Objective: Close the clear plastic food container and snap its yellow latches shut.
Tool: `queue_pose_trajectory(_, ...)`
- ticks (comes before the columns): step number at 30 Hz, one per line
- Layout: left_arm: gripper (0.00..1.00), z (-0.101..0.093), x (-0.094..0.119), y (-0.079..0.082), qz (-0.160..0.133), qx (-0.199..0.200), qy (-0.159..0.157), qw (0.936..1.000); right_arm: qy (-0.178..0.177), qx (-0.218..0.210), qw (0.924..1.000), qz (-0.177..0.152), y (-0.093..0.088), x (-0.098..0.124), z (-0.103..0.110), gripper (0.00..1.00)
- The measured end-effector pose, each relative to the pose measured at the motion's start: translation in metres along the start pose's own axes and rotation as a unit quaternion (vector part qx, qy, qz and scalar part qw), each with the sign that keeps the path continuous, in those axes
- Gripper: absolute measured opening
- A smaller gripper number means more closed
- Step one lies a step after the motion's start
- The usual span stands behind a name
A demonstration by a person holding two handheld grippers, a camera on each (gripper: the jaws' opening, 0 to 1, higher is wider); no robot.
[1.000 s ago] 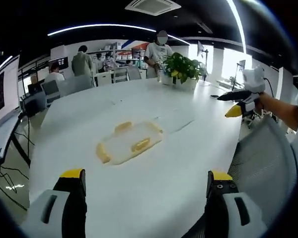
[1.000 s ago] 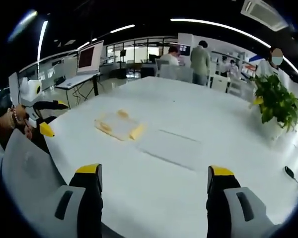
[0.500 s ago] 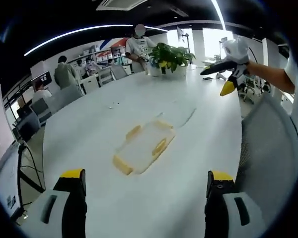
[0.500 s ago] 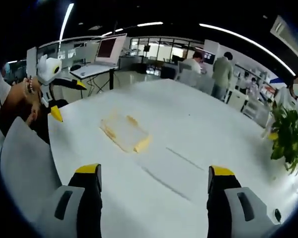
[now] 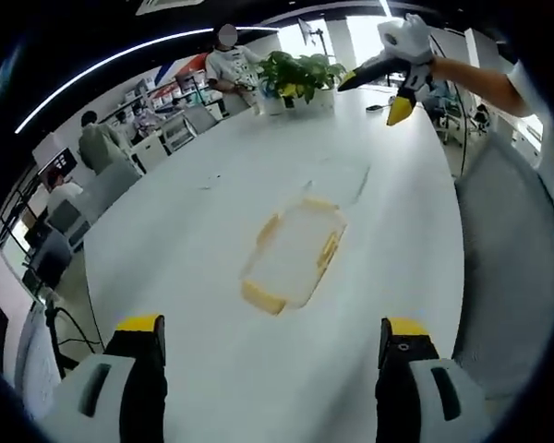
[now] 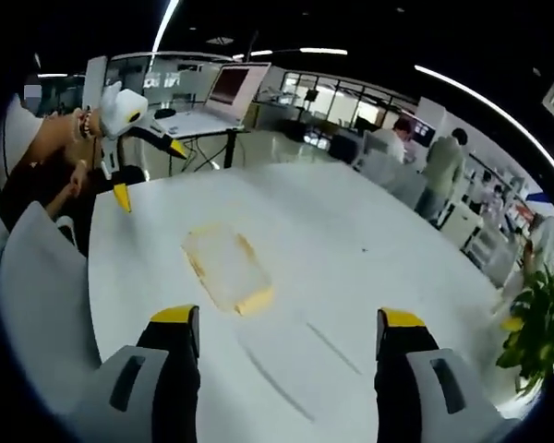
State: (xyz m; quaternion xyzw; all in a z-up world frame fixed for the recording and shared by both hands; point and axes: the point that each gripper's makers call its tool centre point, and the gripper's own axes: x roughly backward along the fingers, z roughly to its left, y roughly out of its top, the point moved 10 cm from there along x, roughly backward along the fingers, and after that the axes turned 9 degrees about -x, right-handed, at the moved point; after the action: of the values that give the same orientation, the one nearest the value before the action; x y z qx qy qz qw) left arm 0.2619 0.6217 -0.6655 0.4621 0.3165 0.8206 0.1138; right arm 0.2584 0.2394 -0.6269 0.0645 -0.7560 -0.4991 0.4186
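Container [image 5: 294, 256] lies on white office table [image 5: 166, 231]; both grippers' jaws apart, holding nothing.

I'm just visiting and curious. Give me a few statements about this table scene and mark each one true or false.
1. The clear plastic food container lies on the white table. True.
2. The left gripper is clamped on the container. False: its jaws are open, short of it.
3. A potted plant stands on the table. True.
4. The right gripper holds a yellow latch. False: it is open and holds nothing.
5. The latches are red. False: yellow.
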Motion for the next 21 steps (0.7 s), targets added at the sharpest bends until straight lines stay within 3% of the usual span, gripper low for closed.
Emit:
queue_pose_trajectory(4, 0.89, 0.002, -0.005, 0.001, -0.025, -0.004, -0.048, 0.9985, 0.022, 0.030, 0.9992, 0.013, 0.002, -0.010, 0.000, 0.78)
queue_pose_trajectory(6, 0.91, 0.006, -0.011, 0.001, -0.016, -0.007, -0.047, 0.9988, 0.032, 0.053, 0.9980, 0.014, 0.004, -0.018, 0.001, 0.84)
queue_pose_trajectory(9, 0.93, 0.008, -0.022, -0.001, -0.018, -0.048, -0.073, 0.9960, 0.057, 0.047, 0.9967, 0.035, 0.004, -0.028, 0.001, 0.75)
queue_pose_trajectory(11, 0.91, 0.011, -0.031, -0.003, -0.014, -0.035, -0.073, 0.9966, 0.069, 0.058, 0.9951, 0.041, 0.005, -0.035, 0.002, 0.71)
queue_pose_trajectory(14, 0.90, 0.012, -0.042, -0.004, -0.012, -0.025, -0.089, 0.9956, 0.088, 0.069, 0.9925, 0.050, 0.006, -0.047, 0.004, 0.71)
queue_pose_trajectory(19, 0.82, 0.013, -0.055, -0.002, 0.000, -0.059, -0.142, 0.9881, 0.117, 0.101, 0.9856, 0.069, 0.007, -0.069, 0.008, 0.69)
queue_pose_trajectory(21, 0.81, 0.019, -0.062, -0.008, 0.027, -0.075, -0.146, 0.9861, 0.125, 0.101, 0.9842, 0.074, 0.007, -0.075, 0.008, 0.70)
